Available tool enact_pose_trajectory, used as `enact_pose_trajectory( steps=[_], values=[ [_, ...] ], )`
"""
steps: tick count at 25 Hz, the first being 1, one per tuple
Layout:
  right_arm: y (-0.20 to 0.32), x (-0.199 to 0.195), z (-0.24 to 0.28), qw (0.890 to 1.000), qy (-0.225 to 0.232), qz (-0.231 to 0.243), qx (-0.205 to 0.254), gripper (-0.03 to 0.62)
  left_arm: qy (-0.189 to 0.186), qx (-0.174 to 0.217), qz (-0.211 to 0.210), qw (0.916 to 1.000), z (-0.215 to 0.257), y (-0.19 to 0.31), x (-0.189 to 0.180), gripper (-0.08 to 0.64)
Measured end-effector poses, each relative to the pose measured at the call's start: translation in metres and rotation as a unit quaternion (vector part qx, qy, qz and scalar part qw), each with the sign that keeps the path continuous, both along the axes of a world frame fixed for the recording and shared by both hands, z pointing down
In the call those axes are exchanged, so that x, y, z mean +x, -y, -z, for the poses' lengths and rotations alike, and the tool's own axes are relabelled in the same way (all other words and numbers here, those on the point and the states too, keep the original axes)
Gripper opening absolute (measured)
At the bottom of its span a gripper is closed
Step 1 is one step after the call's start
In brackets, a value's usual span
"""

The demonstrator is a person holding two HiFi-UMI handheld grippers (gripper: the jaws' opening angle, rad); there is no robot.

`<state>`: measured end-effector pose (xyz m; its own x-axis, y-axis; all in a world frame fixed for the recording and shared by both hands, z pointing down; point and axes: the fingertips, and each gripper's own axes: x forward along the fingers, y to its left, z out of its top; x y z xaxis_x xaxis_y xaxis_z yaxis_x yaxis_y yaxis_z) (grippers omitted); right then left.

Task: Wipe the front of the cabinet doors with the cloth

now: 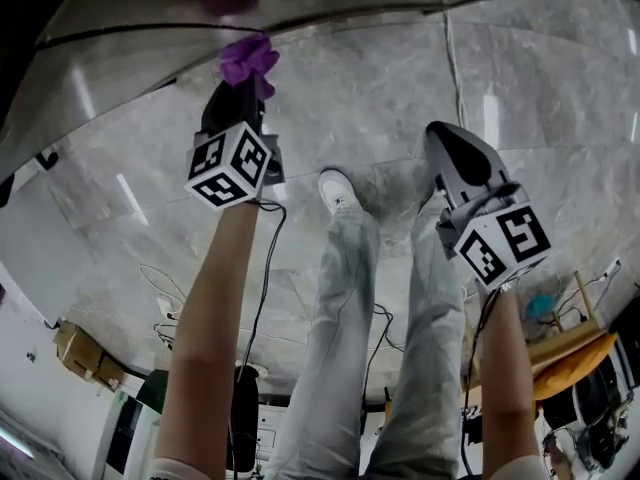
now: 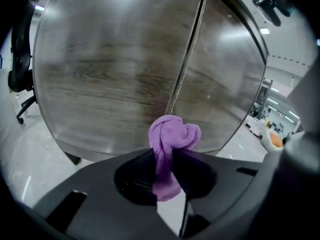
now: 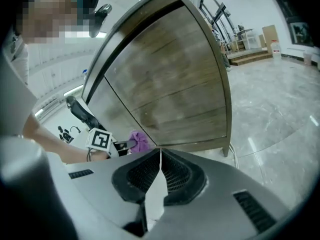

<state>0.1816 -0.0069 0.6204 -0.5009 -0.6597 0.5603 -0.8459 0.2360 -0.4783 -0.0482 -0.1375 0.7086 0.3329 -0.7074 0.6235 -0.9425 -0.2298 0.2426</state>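
The left tool point(image 2: 165, 154) is pinching a purple fleecy cloth point(image 2: 172, 136). The cloth's bunched, knotted end bulges out just past the jaw tips, and a thinner tail runs back between the jaws. Straight ahead of that tool stand the brown wood-grain cabinet doors point(image 2: 125, 69). The bunch sits low on them, close beside the vertical seam point(image 2: 187, 59) between the two doors, but whether cloth and wood touch cannot be told. The right tool point(image 3: 160, 151) has its jaws pressed together with nothing between them. It hangs over the grey marble floor point(image 3: 280, 114), and the cloth lies ahead and to its left.
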Motion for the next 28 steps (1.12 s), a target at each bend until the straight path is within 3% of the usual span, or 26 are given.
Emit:
enact_pose_trajectory(
  steps=[13,17,20,24,28],
  values=[
    [-0.013,-0.038,0.138,0.998,0.007,0.053,0.038,0.029,-0.109,0.049,-0.032,0.9923,0.214,-0.138,0.014,0.084],
    [-0.021,-0.047,0.206,0.992,0.000,0.101,0.079,0.029,-0.132,0.099,-0.023,0.9860,0.298,-0.144,0.018,0.084],
    [-0.016,-0.042,0.257,0.986,-0.010,0.118,0.118,0.029,-0.135,0.139,-0.004,0.9810,0.352,-0.137,0.011,0.084],
    [-0.041,-0.041,0.340,0.984,0.012,0.107,0.142,0.029,-0.142,0.147,0.026,0.9785,0.427,-0.161,-0.008,0.084],
    [-0.081,-0.048,0.425,0.977,0.023,0.128,0.169,0.029,-0.132,0.170,0.016,0.9763,0.512,-0.202,-0.012,0.084]
  ],
)
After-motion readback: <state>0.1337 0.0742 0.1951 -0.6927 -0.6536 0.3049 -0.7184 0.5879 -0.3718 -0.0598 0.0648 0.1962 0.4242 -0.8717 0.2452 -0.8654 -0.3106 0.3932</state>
